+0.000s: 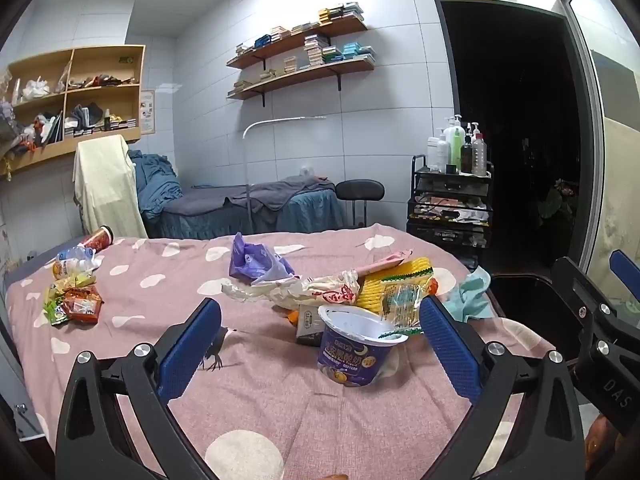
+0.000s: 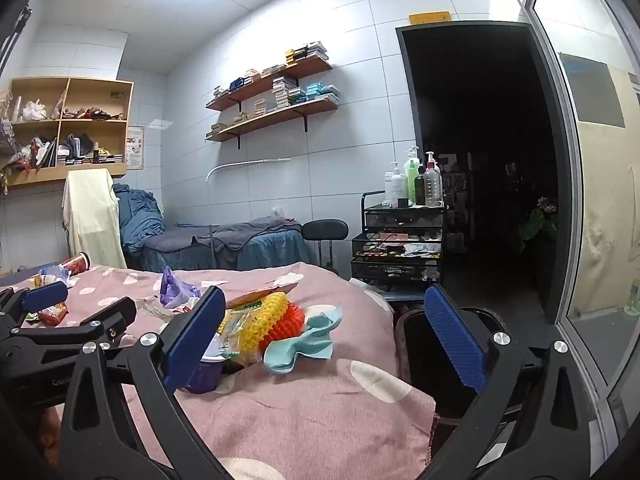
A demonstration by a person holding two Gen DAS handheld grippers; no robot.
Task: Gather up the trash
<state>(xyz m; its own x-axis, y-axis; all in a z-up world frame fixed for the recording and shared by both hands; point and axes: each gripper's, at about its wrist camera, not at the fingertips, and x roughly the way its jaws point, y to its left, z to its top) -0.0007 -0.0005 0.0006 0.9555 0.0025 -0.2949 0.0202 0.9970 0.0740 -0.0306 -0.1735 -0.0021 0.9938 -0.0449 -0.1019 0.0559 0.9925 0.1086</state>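
Trash lies on a pink bedspread (image 1: 280, 400). A purple yogurt cup (image 1: 356, 346) stands upright between the tips of my open left gripper (image 1: 320, 344), untouched. Behind it lie a yellow snack wrapper (image 1: 394, 288), a crumpled white bag (image 1: 308, 290), a purple plastic bag (image 1: 256, 260) and a teal tissue (image 1: 470, 292). My right gripper (image 2: 326, 332) is open and empty over the bed's right edge, with the teal tissue (image 2: 300, 344) and yellow and orange foam nets (image 2: 272, 320) between its fingers. A dark bin (image 2: 424, 356) stands just right of the bed.
Red and green snack packets (image 1: 74, 304), a bottle and a red cup (image 1: 96, 238) lie at the bed's far left. A black trolley (image 1: 450, 204) with bottles stands by a dark doorway. A massage bed, stool and wall shelves are behind.
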